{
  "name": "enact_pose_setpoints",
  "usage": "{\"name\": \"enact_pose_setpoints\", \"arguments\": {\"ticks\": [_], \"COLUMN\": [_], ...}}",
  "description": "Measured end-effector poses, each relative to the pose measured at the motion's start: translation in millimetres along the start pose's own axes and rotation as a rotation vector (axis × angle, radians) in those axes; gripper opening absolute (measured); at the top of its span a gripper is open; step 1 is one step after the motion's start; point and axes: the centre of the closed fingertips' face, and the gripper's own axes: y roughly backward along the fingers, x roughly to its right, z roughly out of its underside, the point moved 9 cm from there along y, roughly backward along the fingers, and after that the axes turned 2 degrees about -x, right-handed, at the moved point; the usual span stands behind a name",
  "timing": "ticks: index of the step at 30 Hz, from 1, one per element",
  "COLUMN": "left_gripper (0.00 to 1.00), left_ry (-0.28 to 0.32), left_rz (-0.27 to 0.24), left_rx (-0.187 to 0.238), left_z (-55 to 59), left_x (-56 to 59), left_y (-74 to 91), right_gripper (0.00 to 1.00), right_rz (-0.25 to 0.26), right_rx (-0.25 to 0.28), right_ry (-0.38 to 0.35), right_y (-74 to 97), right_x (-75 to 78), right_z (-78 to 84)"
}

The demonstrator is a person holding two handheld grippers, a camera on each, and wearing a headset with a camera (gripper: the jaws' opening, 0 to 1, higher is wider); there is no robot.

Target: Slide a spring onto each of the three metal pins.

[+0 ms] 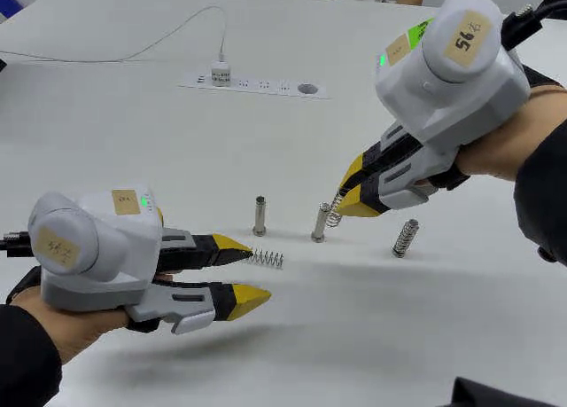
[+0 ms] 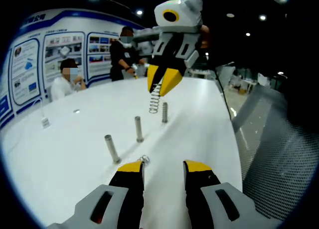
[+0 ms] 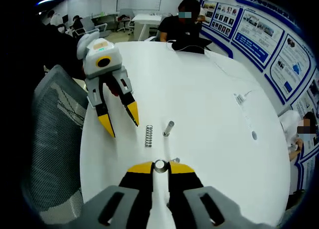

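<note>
White tabletop fills the scene. Nearest is the grey left gripper, its yellow-tipped black jaws spread apart. A loose thin steel coil spring lies flat just past the upper tip. Beyond it three metal pins stand upright: a bare pin, a middle pin and a third pin already sleeved in coils. The right gripper pinches a second spring (tilted) just beside the middle pin's top.

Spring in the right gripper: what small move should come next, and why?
Probably raise the held spring a touch, bring its lower end over the top of the middle pin, then lower it. The right gripper pinches it beside that pin's top, seemingly not yet threaded. The pin further right already wears its spring; another spring lies by the open left gripper.
</note>
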Motion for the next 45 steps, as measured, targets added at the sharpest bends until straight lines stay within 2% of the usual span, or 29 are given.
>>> {"name": "enact_pose_setpoints", "arguments": {"ticks": [4,11,23,35,45], "left_gripper": [0.32,0.33,0.33,0.33,0.33], "left_ry": [0.001,0.006,0.014,0.015,0.017], "left_rz": [-0.003,-0.005,-0.008,-0.005,-0.007], "left_rx": [0.002,0.0,-0.005,-0.007,-0.011], "left_z": [-0.2,1.0,3.5,3.1,4.5], "left_x": [-0.5,-1.1,-1.5,-0.4,-0.3], "left_y": [0.4,1.4,2.5,1.4,2.1], "right_gripper": [0.12,0.12,0.12,0.12,0.12], "right_rz": [0.022,0.052,0.022,0.003,-0.017], "right_rx": [0.002,-0.034,-0.049,-0.07,-0.093], "right_ry": [-0.003,0.002,-0.025,-0.044,-0.065], "right_y": [0.5,-7.2,-21.9,-30.6,-45.5], "right_x": [7.9,19.2,29.4,30.5,29.1], "right_z": [-3.4,-4.5,-3.1,2.1,7.1]}}
